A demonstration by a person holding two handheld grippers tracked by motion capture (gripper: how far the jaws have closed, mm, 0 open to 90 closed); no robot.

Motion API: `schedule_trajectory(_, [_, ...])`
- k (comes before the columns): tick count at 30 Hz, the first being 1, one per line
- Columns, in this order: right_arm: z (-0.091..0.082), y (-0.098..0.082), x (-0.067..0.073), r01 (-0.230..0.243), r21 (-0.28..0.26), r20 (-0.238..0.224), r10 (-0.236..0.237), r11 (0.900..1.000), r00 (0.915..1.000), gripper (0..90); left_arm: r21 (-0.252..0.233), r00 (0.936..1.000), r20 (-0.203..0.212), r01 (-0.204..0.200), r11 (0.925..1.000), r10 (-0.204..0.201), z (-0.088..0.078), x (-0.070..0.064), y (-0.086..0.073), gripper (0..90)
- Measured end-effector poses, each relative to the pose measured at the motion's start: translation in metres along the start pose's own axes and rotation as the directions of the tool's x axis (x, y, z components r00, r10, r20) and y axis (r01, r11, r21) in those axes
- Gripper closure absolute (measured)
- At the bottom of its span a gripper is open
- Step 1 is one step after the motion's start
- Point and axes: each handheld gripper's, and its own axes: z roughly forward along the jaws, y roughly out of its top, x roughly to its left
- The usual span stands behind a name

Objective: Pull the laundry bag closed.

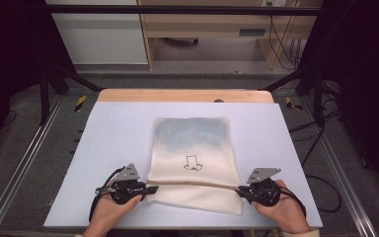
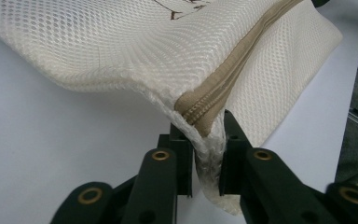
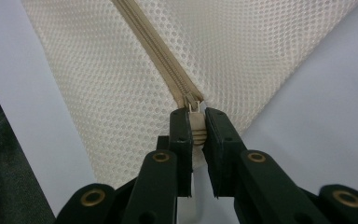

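A cream mesh bag [image 1: 193, 158] lies flat in the middle of the pale desk [image 1: 108, 138], its zipper [image 1: 192, 184] running across the near end. The left gripper [image 1: 153, 189] has its jaws closed on the bag's corner at the zipper's left end, where the mesh bunches up between the pads in the left gripper view [image 2: 209, 154]. The right gripper [image 1: 238, 189] has its jaws clamped on the zipper pull [image 3: 195, 126] at the far right end of the zipper. The step in hand looks like working the zipper, with one hand anchoring and the other drawing the slider. To do it well, the left gripper should hold the corner firm and keep the zipper tape taut and straight, since the slack mesh could fold into the slider's path. The right gripper should pull along the line of the teeth, low and level with the desk, not lifting upward, so the small pull does not slip out of the pads. A steady, even draw suits better than a jerk, because the light bag can slide on the smooth desk.
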Motion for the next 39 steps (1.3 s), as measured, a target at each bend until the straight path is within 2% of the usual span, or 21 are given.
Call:
schedule_trajectory(1, [0.002,0.000,0.001,0.008,0.004,-0.004,-0.008,1.000,1.0000,80.7,0.001,1.0000,-0.007,0.002,1.0000,-0.002,0.000,0.000,0.000,59.1])
schedule_trajectory(2, [0.002,0.000,0.001,0.008,0.004,-0.004,-0.008,1.000,1.0000,80.7,0.008,0.9998,-0.019,0.002,1.0000,-0.002,0.001,-0.001,-0.001,59.1])
schedule_trajectory(3, [0.002,0.000,0.002,0.008,0.000,-0.010,-0.008,1.000,0.9999,78.1,0.018,0.9995,-0.029,-0.007,0.9998,0.007,0.001,-0.002,-0.001,44.7])
schedule_trajectory(5, [0.003,0.001,0.003,0.009,-0.013,-0.004,-0.009,1.000,1.0000,71.2,0.030,0.9987,-0.045,-0.021,0.9993,0.023,0.000,-0.005,-0.002,41.1])
schedule_trajectory(7, [0.003,0.004,0.003,0.002,-0.045,0.011,-0.001,0.999,0.9999,54.3,0.010,0.9986,-0.047,-0.024,0.9997,0.025,-0.005,-0.008,-0.003,32.2])
schedule_trajectory(8, [0.003,0.004,0.003,0.002,-0.045,0.011,-0.001,0.999,0.9999,54.3,0.010,0.9986,-0.047,-0.024,0.9997,0.025,-0.005,-0.008,-0.003,29.0])
schedule_trajectory(9, [0.003,0.008,0.004,-0.002,-0.085,0.033,0.005,0.996,0.9994,42.2,0.000,0.9982,-0.055,-0.022,0.9998,0.022,-0.007,-0.009,-0.003,25.1])
schedule_trajectory(10, [0.003,0.008,0.004,-0.002,-0.085,0.033,0.005,0.996,0.9994,42.2,0.000,0.9977,-0.062,-0.025,0.9997,0.025,-0.008,-0.009,-0.004,25.1])
schedule_trajectory(12, [0.003,0.013,0.003,-0.021,-0.133,0.060,0.029,0.991,0.9978,28.4,-0.013,0.9949,-0.096,-0.030,0.9995,0.029,-0.012,-0.010,-0.005,14.9])
schedule_trajectory(15, [0.003,0.018,0.004,-0.016,-0.186,0.108,0.037,0.983,0.9935,19.2,-0.037,0.9900,-0.140,-0.020,0.9991,0.015,-0.019,-0.007,-0.005,7.5])
schedule_trajectory(19, [0.002,0.023,0.002,-0.030,-0.231,0.141,0.064,0.972,0.9880,12.8,-0.078,0.9797,-0.200,-0.025,0.9967,0.009,-0.028,0.000,-0.004,6.2])
schedule_trajectory(23, [-0.001,0.028,-0.002,-0.058,-0.300,0.159,0.110,0.952,0.9812,7.5,-0.115,0.9677,-0.252,-0.029,0.9929,-0.001,-0.034,0.009,-0.002,5.7])
schedule_trajectory(26, [-0.003,0.028,-0.005,-0.043,-0.321,0.191,0.109,0.946,0.9755,5.7,-0.147,0.9585,-0.285,-0.040,0.9884,-0.003,-0.040,0.016,-0.002,5.7])
schedule_trajectory(27, [-0.005,0.028,-0.010,-0.060,-0.344,0.211,0.139,0.937,0.9676,5.7,-0.161,0.9550,-0.297,-0.040,0.9861,-0.009,-0.043,0.019,-0.002,5.7])
schedule_trajectory(29, [-0.005,0.028,-0.012,-0.064,-0.349,0.219,0.148,0.935,0.9644,5.6,-0.170,0.9522,-0.305,-0.039,0.9846,-0.015,-0.047,0.023,-0.003,5.7])
schedule_trajectory(31, [-0.009,0.025,-0.019,-0.076,-0.360,0.251,0.175,0.930,0.9519,5.6,-0.169,0.9460,-0.324,-0.044,0.9846,-0.013,-0.050,0.029,-0.004,5.5])
schedule_trajectory(32, [-0.009,0.025,-0.019,-0.076,-0.360,0.251,0.175,0.930,0.9519,5.6,-0.165,0.9404,-0.340,-0.048,0.9851,-0.011,-0.052,0.031,-0.005,5.5])
schedule_trajectory(35, [-0.015,0.020,-0.026,-0.096,-0.376,0.280,0.212,0.922,0.9365,5.9,-0.181,0.9272,-0.374,-0.049,0.9822,-0.022,-0.060,0.042,-0.008,5.5])
schedule_trajectory(37, [-0.022,0.013,-0.034,-0.114,-0.406,0.304,0.252,0.907,0.9186,6.0,-0.191,0.9168,-0.398,-0.047,0.9805,-0.033,-0.066,0.050,-0.010,5.5])
schedule_trajectory(38, [-0.022,0.013,-0.034,-0.114,-0.406,0.304,0.252,0.907,0.9186,6.0,-0.196,0.9107,-0.411,-0.043,0.9797,-0.042,-0.069,0.054,-0.012,5.5])
schedule_trajectory(39, [-0.026,0.008,-0.039,-0.121,-0.421,0.324,0.274,0.899,0.9055,6.3,-0.197,0.9062,-0.420,-0.042,0.9796,-0.046,-0.072,0.058,-0.013,5.5])
